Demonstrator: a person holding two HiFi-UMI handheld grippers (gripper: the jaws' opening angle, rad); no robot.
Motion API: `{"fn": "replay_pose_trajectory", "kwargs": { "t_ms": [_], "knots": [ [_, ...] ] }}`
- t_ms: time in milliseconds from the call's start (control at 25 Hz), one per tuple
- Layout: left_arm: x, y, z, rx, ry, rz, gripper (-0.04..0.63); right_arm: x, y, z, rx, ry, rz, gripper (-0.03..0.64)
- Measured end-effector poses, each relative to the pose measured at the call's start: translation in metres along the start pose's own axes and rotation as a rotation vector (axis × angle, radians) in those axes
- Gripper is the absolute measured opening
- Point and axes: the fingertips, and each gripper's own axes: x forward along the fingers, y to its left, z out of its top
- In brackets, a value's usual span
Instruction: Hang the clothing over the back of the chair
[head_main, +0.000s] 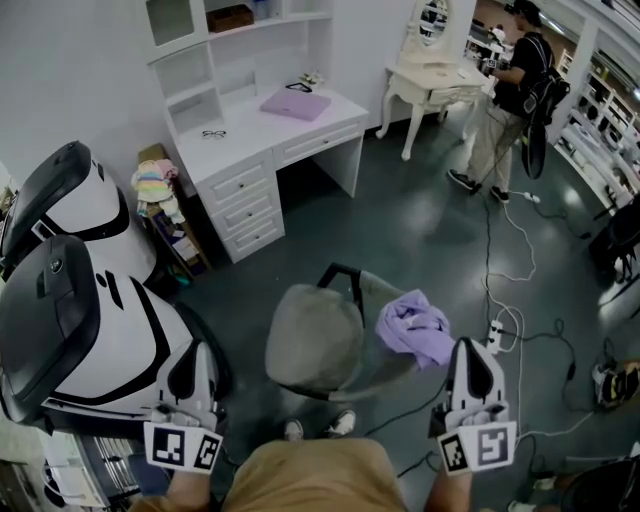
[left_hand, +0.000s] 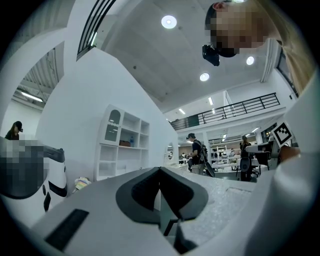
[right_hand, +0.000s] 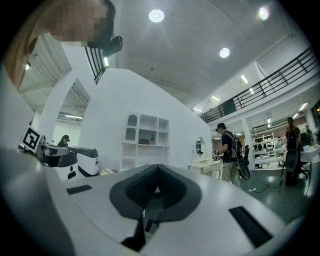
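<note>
lavender clothing lies bunched over the right side of the grey chair, which stands on the dark floor. right gripper sits just beside the cloth, jaws pressed together on nothing. left gripper sits off the chair's left, jaws likewise together and empty. beyond: white desk bearing a folded lilac item, and a standing person at far right.
</note>
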Motion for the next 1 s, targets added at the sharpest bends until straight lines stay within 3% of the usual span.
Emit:
{"fn": "replay_pose_trajectory", "kwargs": {
  "t_ms": [1000],
  "knots": [
    [0.022, -0.039, -0.008, -0.012, 0.010, -0.057, 0.003, -0.014, -0.023, -0.010, 0.028, 0.009, -0.025, 0.003]
  ]
}}
